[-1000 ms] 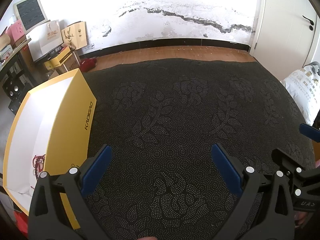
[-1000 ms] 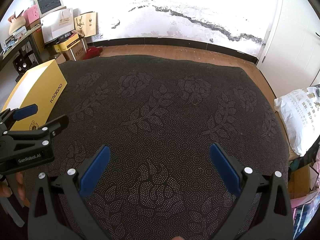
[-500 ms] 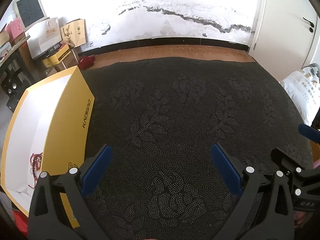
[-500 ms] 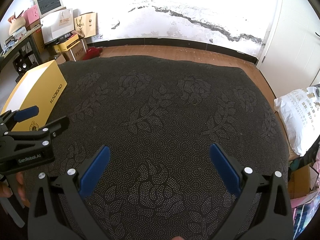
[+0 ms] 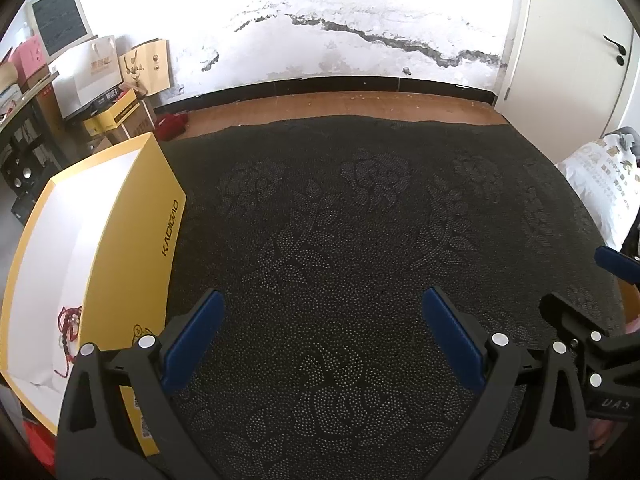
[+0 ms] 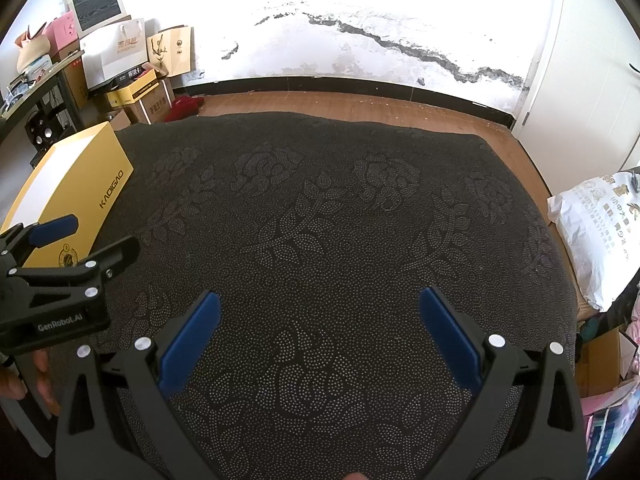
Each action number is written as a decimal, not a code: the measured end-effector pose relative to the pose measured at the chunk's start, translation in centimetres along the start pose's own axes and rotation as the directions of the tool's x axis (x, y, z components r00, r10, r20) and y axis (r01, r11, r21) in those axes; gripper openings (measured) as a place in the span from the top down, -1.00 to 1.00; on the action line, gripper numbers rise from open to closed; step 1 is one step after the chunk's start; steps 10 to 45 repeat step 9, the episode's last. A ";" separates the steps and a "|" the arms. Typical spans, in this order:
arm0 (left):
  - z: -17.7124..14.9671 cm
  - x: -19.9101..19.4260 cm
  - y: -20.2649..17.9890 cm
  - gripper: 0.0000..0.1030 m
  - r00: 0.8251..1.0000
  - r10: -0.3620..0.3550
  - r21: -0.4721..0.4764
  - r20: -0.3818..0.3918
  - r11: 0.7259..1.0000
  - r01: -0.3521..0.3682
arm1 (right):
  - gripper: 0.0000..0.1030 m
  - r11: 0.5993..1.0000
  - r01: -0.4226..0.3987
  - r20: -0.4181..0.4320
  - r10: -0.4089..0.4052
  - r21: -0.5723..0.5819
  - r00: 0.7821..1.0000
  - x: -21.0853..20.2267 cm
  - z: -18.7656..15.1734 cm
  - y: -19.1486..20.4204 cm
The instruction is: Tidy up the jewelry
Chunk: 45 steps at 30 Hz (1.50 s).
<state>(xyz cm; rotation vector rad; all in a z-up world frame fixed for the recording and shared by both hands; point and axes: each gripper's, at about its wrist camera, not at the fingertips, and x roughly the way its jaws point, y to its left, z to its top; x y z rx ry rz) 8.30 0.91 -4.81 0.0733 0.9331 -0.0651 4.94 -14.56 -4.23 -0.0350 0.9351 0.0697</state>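
Jewelry: a tangle of red cord and dark beads, lying on the white floor of the yellow box, at about 8 o'clock in the left wrist view. It rests close against the inner side of the box's right wall. Individual pieces cannot be told apart.

Dark patterned cloth: dotted rose design, covers the whole work surface; nothing lies on it between the grippers.

Yellow box: open-topped, white inside, lettering "KADIGAO" on its long side. Sits on the cloth's left edge, at 9 o'clock in the left wrist view and 9–10 o'clock in the right wrist view.

Left gripper: jaws spread wide, blue pads apart, nothing between them. Held over the cloth just beside the box's near corner. Seen side-on in the right wrist view at 9 o'clock, in front of the box's near end.

Right gripper: jaws likewise wide apart, holding nothing, over bare cloth. Its tip enters the left wrist view at 3–4 o'clock.

Fingers of the person's hand show under the left gripper's body at 8 o'clock in the right wrist view.
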 end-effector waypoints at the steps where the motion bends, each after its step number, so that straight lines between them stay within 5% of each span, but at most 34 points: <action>1: 0.0 0.0 0.0 -0.88 1.000 -0.001 0.001 -0.003 1.000 0.001 | -0.87 1.000 0.000 0.000 0.000 0.000 1.000 0.0 0.0 0.0; 45: 0.1 0.2 -0.1 -0.88 1.000 -0.008 -0.002 -0.011 1.000 0.008 | -0.87 1.000 0.000 0.001 0.000 0.001 1.000 0.0 0.0 0.0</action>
